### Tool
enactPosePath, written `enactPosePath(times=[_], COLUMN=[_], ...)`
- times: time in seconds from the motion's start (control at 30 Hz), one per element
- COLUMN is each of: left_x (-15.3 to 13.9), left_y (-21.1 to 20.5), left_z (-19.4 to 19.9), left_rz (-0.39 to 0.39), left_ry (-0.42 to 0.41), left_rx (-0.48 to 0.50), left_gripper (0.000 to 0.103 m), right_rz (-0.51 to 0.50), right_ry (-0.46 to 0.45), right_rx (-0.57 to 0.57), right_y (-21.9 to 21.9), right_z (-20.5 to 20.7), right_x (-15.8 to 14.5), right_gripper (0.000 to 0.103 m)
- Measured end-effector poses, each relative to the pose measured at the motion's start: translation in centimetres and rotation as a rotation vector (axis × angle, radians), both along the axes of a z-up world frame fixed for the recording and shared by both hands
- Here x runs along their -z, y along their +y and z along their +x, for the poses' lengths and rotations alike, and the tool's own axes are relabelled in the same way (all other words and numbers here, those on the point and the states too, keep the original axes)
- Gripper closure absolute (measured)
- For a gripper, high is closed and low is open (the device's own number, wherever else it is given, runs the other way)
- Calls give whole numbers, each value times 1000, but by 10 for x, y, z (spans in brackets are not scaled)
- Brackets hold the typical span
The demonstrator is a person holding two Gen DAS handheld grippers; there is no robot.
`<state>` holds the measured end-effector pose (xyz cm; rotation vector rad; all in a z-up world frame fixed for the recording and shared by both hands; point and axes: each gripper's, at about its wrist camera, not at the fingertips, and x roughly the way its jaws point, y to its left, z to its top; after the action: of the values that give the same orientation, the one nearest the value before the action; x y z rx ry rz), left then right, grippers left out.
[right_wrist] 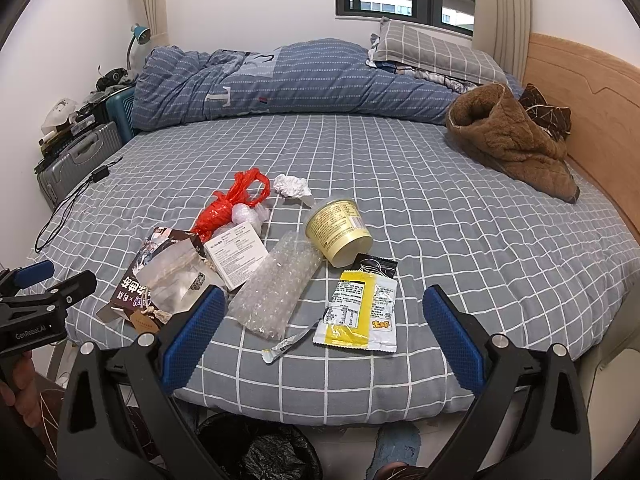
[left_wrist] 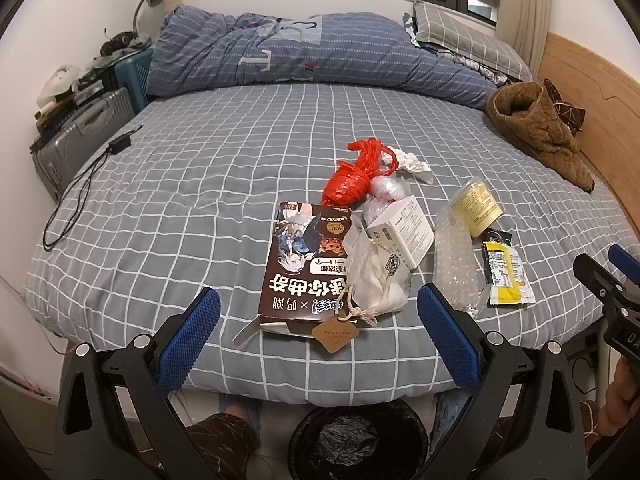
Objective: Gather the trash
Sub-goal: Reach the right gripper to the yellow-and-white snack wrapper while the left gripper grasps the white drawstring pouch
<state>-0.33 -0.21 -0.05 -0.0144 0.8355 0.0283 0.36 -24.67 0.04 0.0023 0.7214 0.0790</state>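
Trash, from a crumpled red plastic bag (left_wrist: 356,176) to a yellow-and-white snack wrapper (right_wrist: 360,312), litters the grey checked bedsheet (left_wrist: 200,200); left gripper (left_wrist: 318,336) and right gripper (right_wrist: 324,336) hover spread wide, empty.

Grid-sheeted bed (right_wrist: 440,240) strewn with cup (right_wrist: 340,234), wrappers (right_wrist: 360,312), bubble wrap (right_wrist: 276,288).

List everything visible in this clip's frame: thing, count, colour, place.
red bag: 1, red, bed centre
tissue: 1, white, behind red bag
brown box: 1, dark brown, near edge
clear pouch: 1, translucent, on brown box
white box: 1, white, mid-pile
bubble wrap: 1, clear, beside white box
cup: 1, yellow, tipped over
wrapper: 1, yellow-white, near edge
bin: 1, black liner, floor
jacket: 1, brown, by headboard
left claw: open
right claw: open
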Motion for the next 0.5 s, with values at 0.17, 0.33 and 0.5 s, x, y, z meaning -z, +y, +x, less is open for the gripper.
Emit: enactPosePath(times=[0.17,0.33,0.5], left_x=[5,22,42], left_y=[-1,-8,-20], left_z=[3,18,39], left_rz=[9,15,24], left_ry=[7,43,79], left_rx=[3,15,35], left_gripper=[6,7,7], right_rz=[-3,-24,-34], right_ry=[5,28,64], right_rx=[2,12,32], right_y=[0,-4,-16], right_z=[1,13,31], right_x=[2,14,32], right_gripper=[8,10,11])
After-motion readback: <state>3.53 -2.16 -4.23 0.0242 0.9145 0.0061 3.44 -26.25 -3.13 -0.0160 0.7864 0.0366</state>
